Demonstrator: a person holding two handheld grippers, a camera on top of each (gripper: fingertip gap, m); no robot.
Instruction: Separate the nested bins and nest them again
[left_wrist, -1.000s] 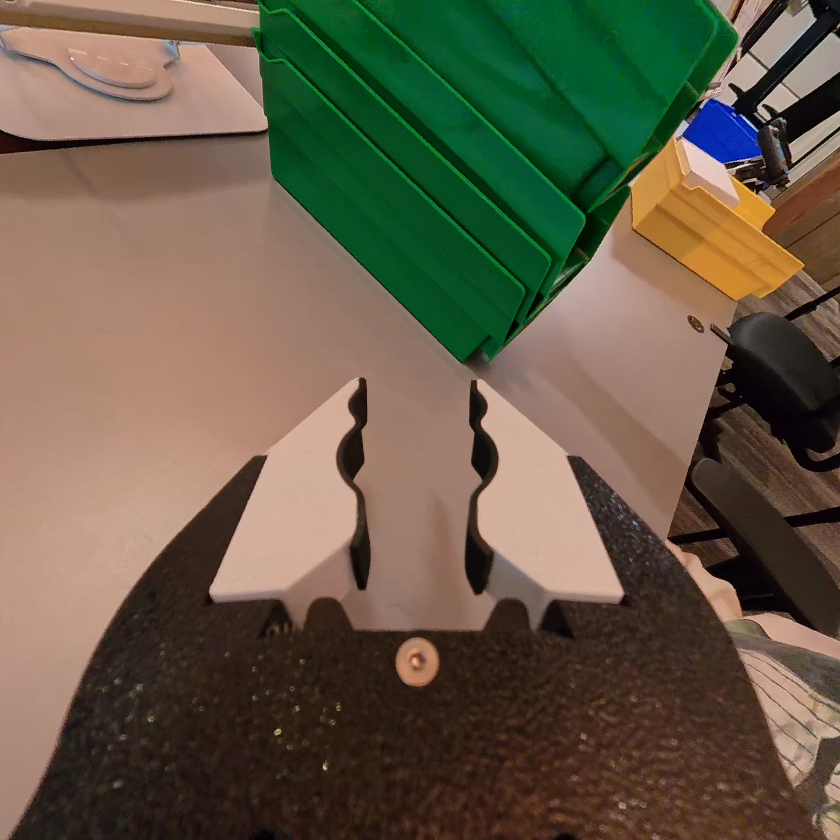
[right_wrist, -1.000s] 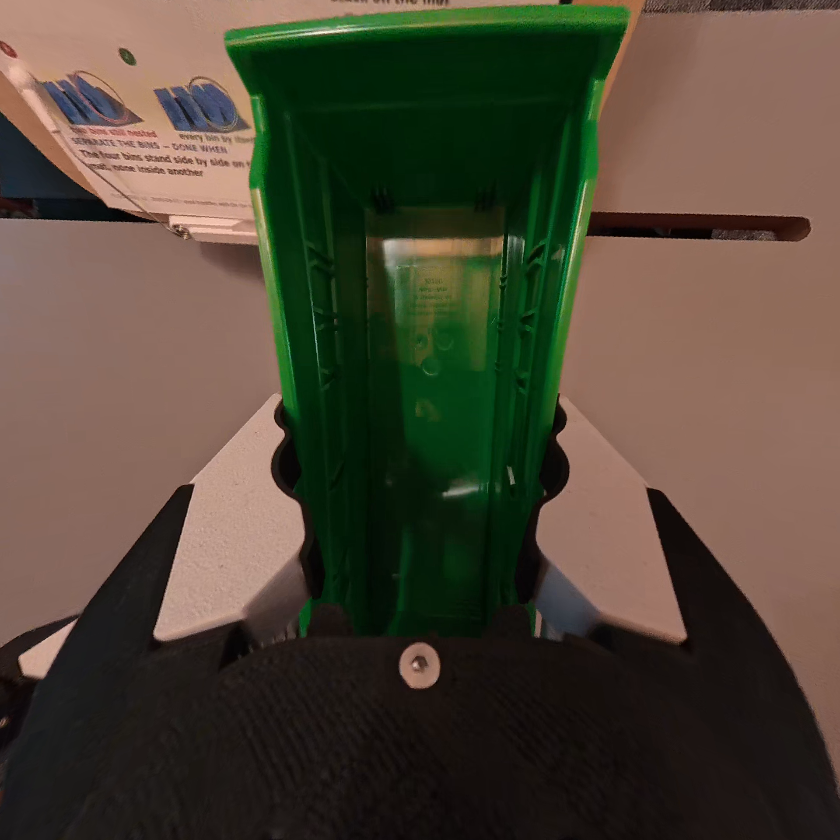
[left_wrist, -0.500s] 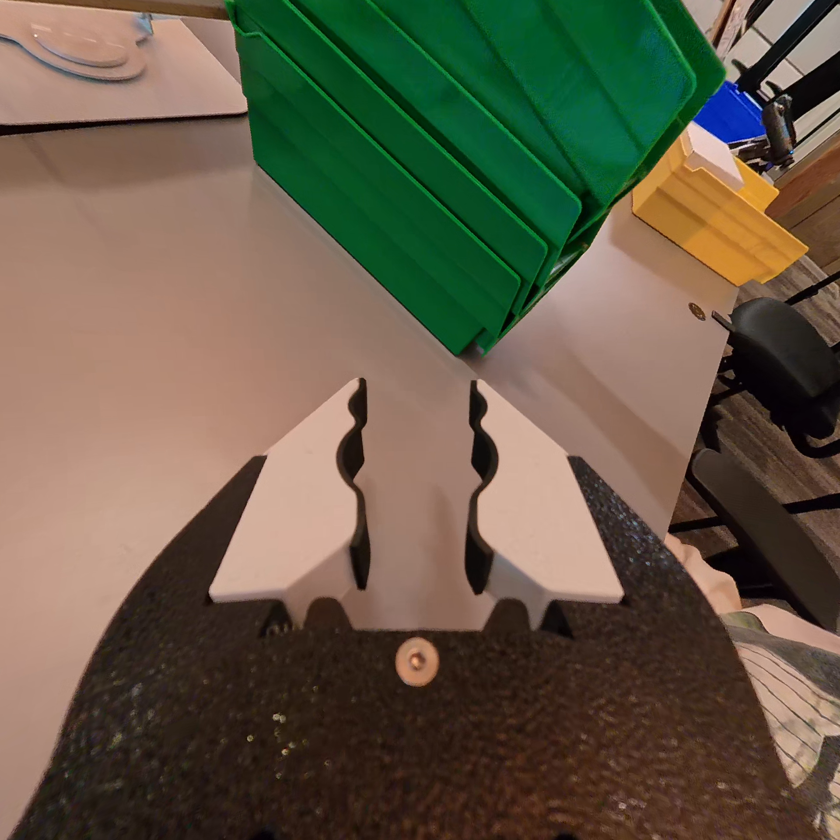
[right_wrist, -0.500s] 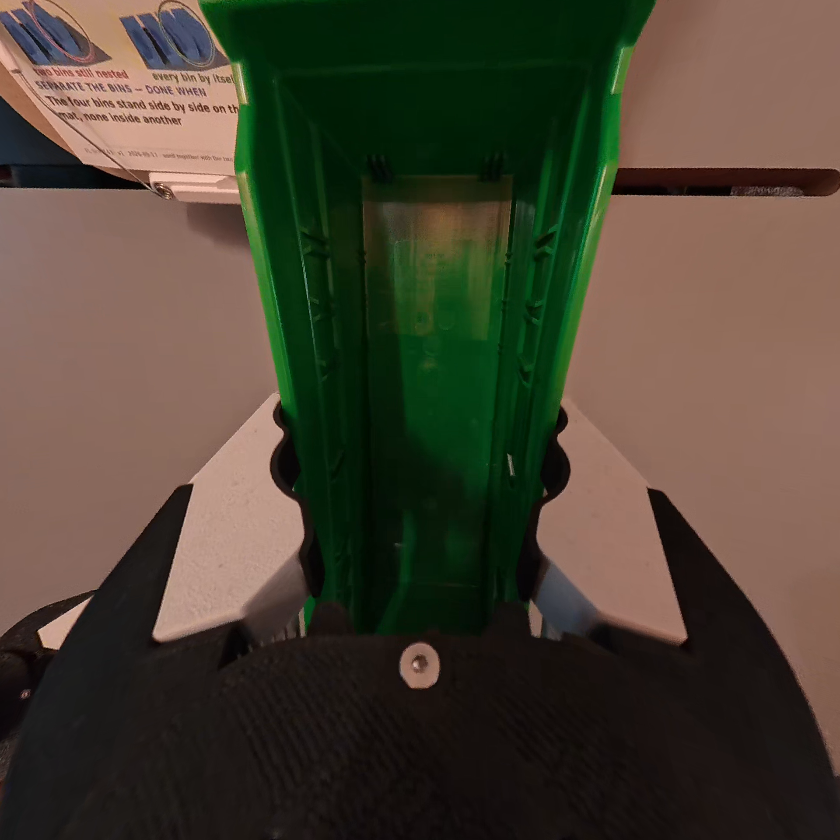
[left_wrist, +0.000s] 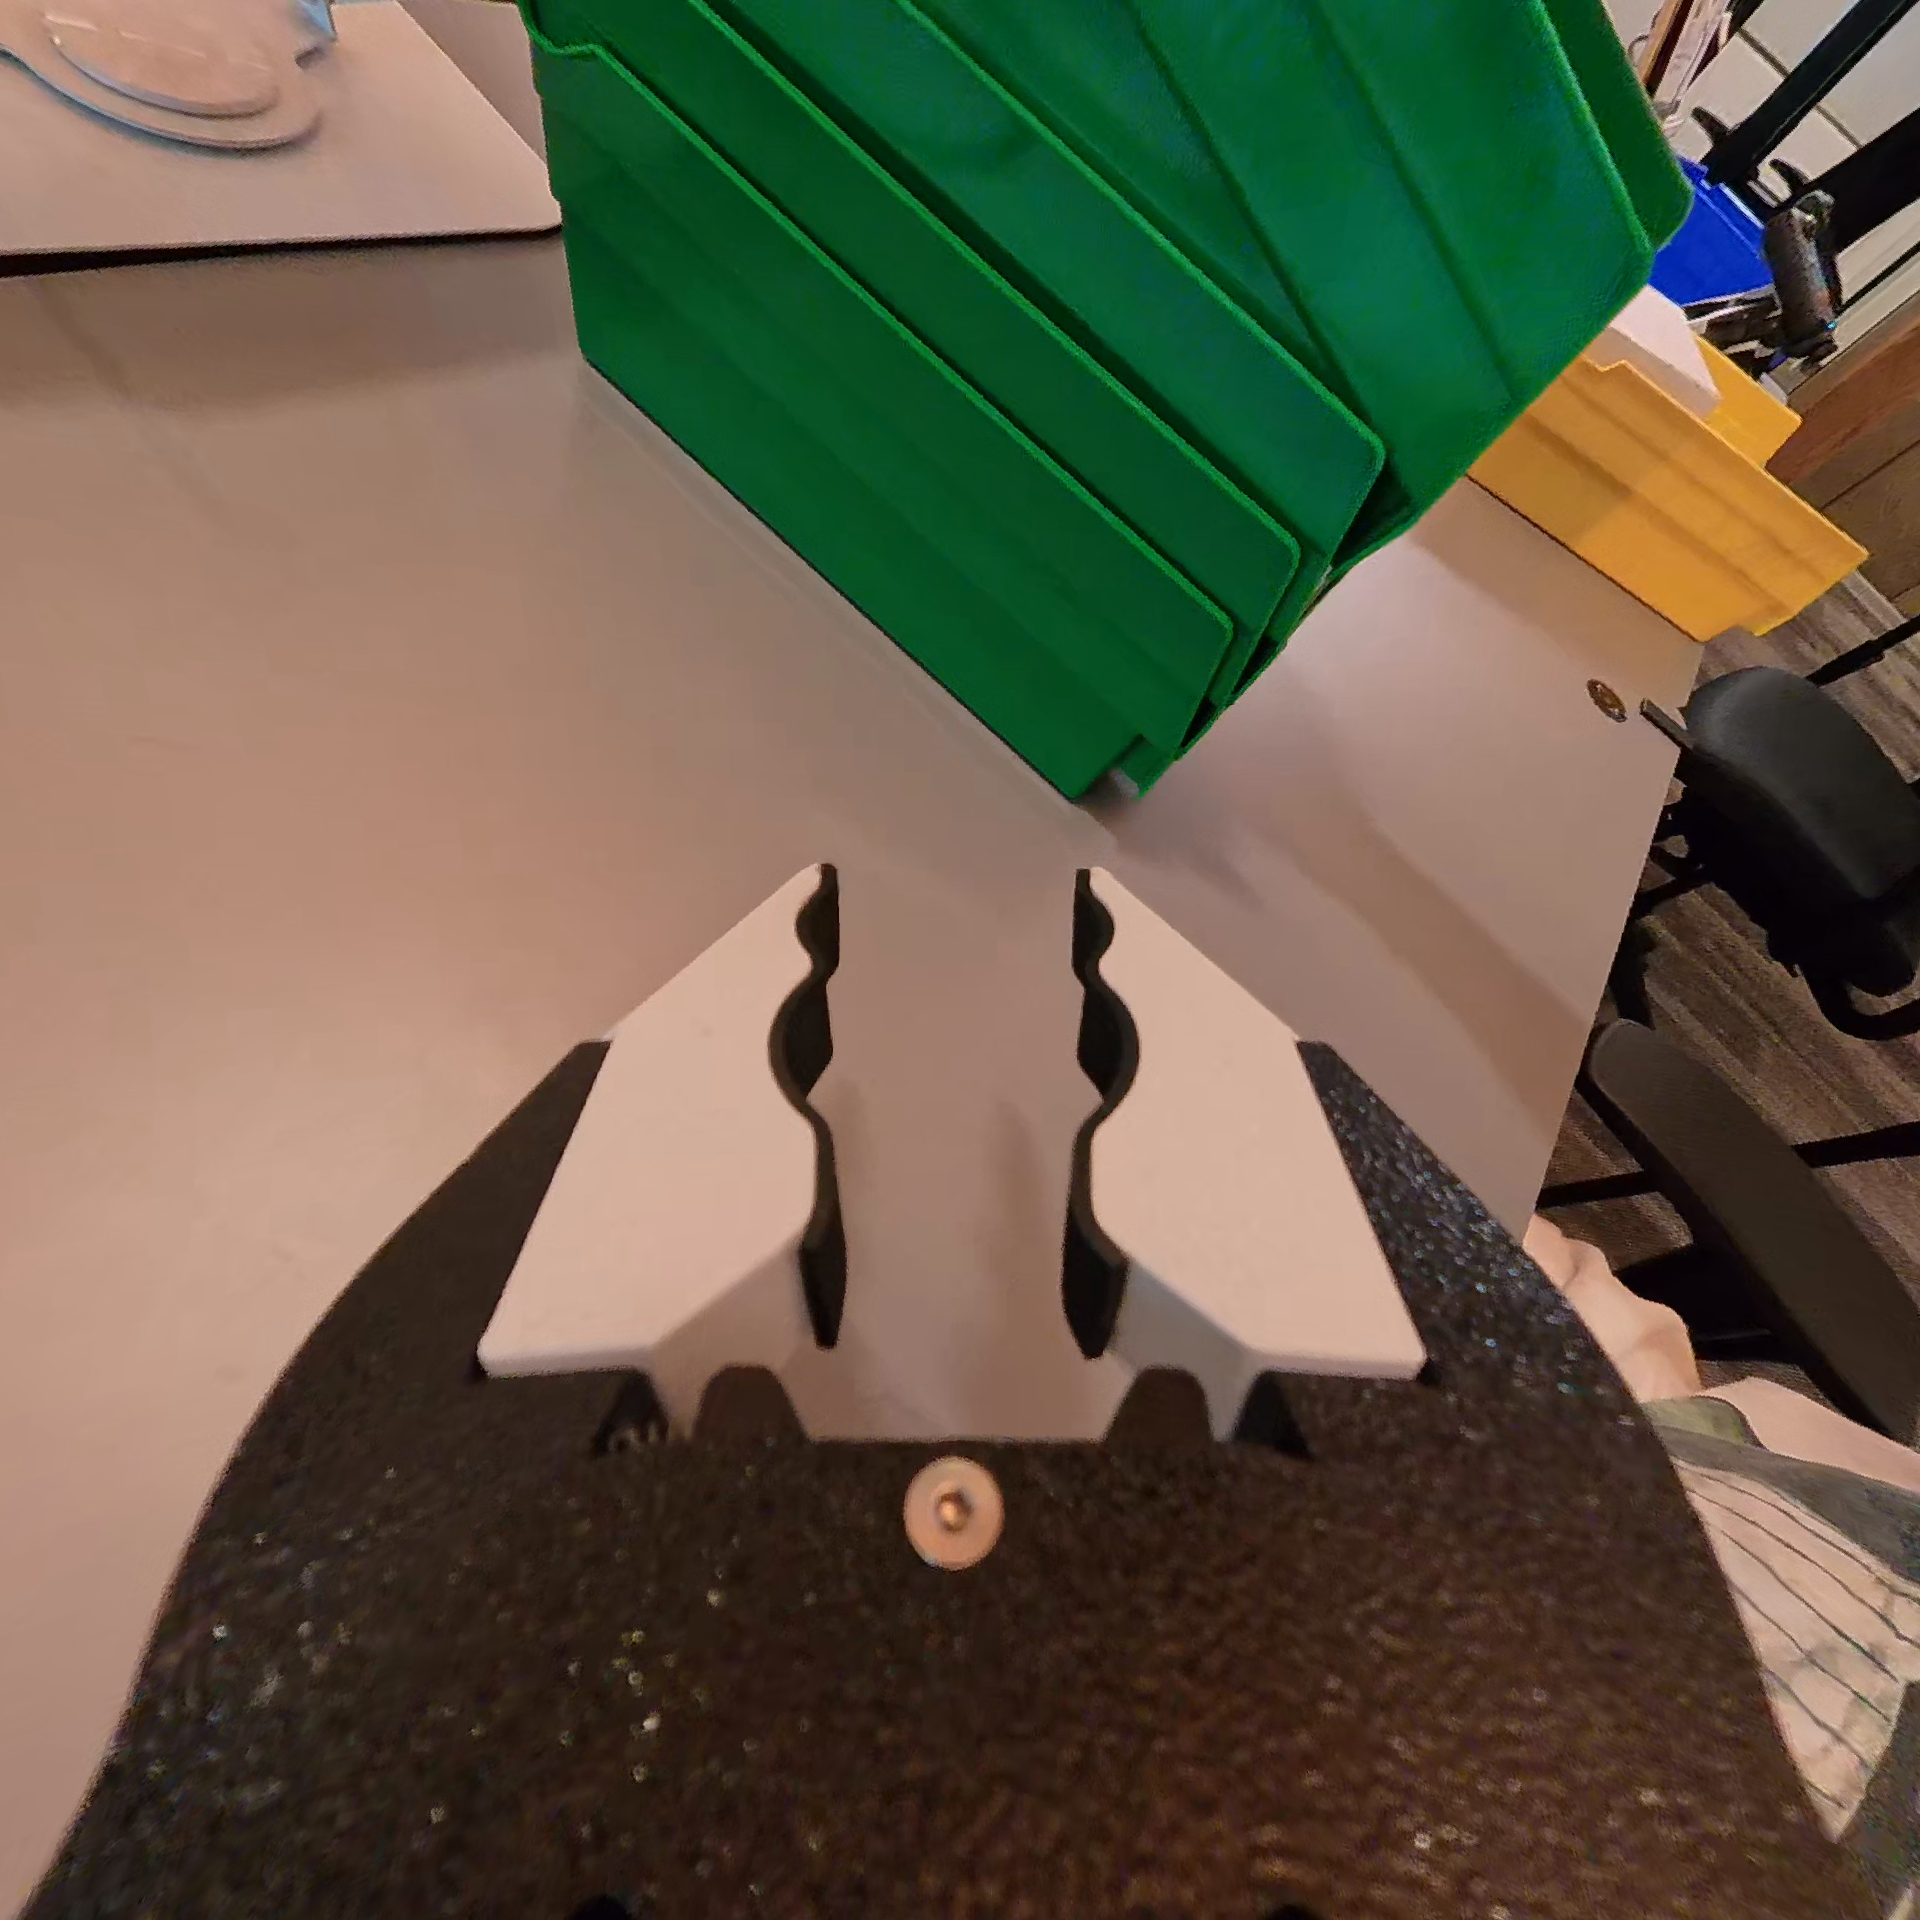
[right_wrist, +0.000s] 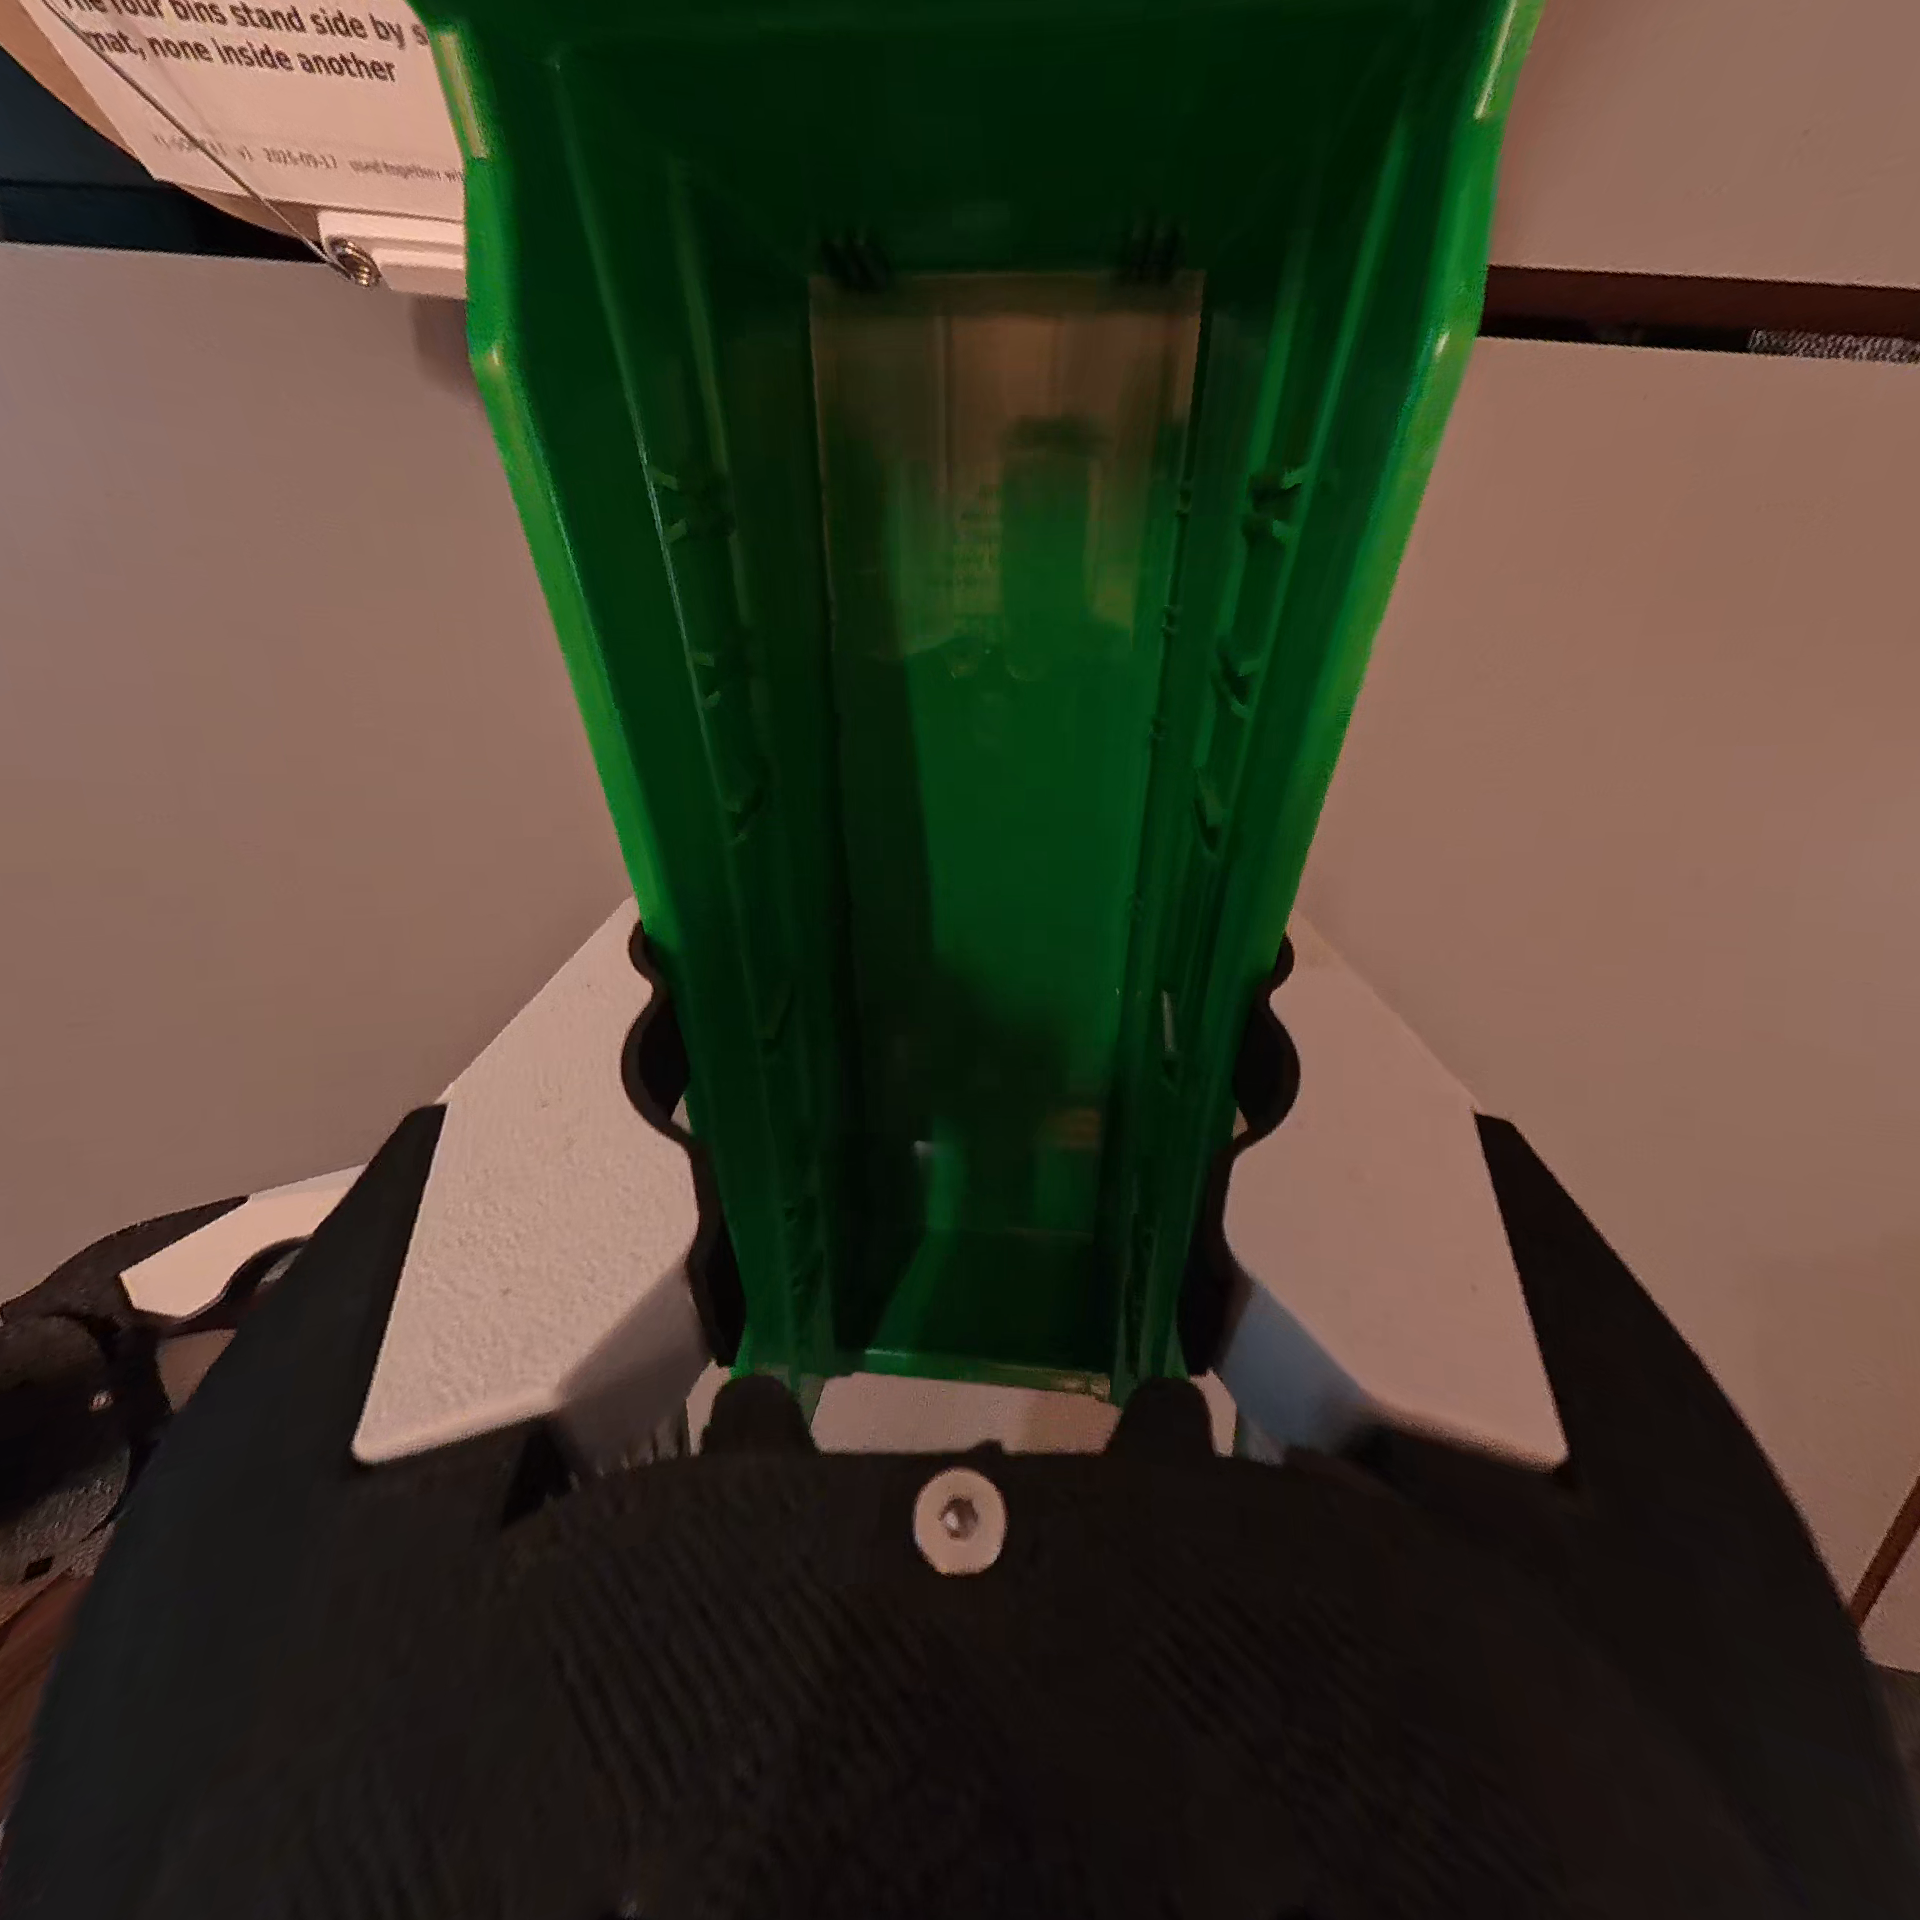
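Note:
A stack of nested green bins (left_wrist: 935, 436) stands on the grey table (left_wrist: 312, 727). The top green bin (left_wrist: 1455, 208) sits tilted over the stack's right side. My right gripper (right_wrist: 961, 940) is shut on this bin (right_wrist: 997, 623), its fingers pressed on the two long side walls, and I look into the empty inside. My left gripper (left_wrist: 953, 878) is open and empty, low over the table just in front of the stack's near corner and not touching it.
Yellow bins (left_wrist: 1662, 520) and a blue bin (left_wrist: 1704, 249) stand at the table's right end. The table edge (left_wrist: 1579, 935) runs on the right, with black chairs (left_wrist: 1808, 790) beyond it. A printed sheet (right_wrist: 239, 94) hangs behind the table.
In the right wrist view the held bin's far end and the printed sheet have slid upward, and the bin's near rim now shows. The left gripper has stayed open and drifted only slightly.

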